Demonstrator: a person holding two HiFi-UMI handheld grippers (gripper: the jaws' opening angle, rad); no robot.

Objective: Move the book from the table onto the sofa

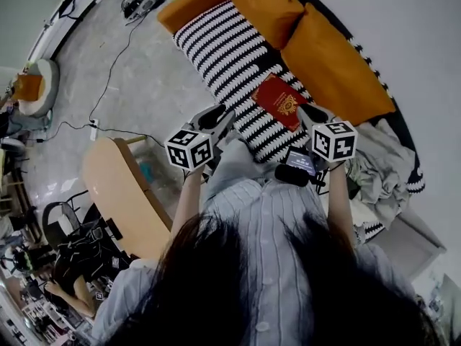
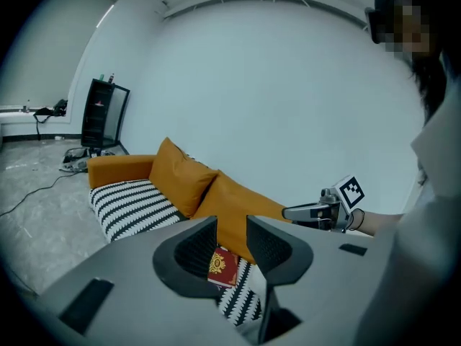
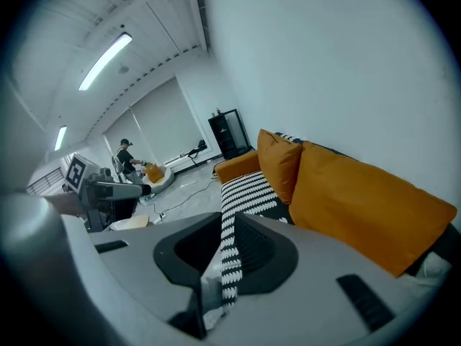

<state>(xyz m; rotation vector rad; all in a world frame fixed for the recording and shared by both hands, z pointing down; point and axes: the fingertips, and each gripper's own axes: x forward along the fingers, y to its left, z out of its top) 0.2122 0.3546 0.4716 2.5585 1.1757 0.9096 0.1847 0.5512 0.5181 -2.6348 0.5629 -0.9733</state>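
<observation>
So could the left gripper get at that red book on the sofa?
Probably yes: the red book lies uncovered on the striped seat, and only open air separates it from the left gripper.

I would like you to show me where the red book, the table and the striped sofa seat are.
red book (image 1: 279,101): head view, middle of its cover.
table (image 1: 115,193): head view, bare part of its wooden top.
striped sofa seat (image 1: 223,49): head view, middle of the stripes.

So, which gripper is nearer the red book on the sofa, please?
Right. The right gripper hangs just to the right of the book; the left gripper is further off, on its left side.
</observation>
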